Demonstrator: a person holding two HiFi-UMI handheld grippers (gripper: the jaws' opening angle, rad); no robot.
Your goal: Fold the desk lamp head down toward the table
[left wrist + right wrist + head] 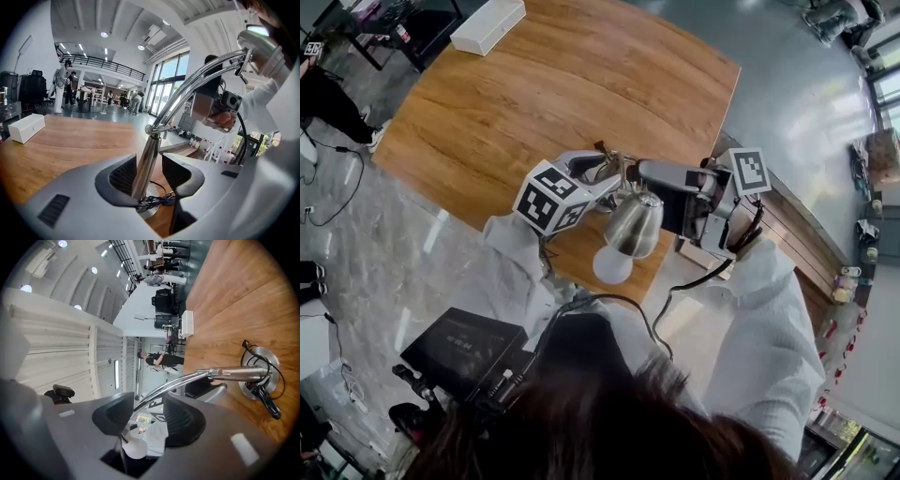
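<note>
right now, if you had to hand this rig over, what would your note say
Left claw: open, lamp post between its jaws, not clamped.
Right claw: open around the curved lamp arm.
Lamp base sits on the wooden table; lamp head is up high.
Done: both claws positioned. Left to do: grip, then fold the head down toward the table.

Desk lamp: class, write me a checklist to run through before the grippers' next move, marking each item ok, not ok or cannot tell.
1. Left gripper straddles the lamp post: ok.
2. Left gripper clamped on the post: not ok, jaws open.
3. Right gripper straddles the curved arm: ok.
4. Right gripper clamped on the arm: not ok, jaws open.
5. Base flat on the table: ok.
6. Lamp head fully folded down: cannot tell.
</note>
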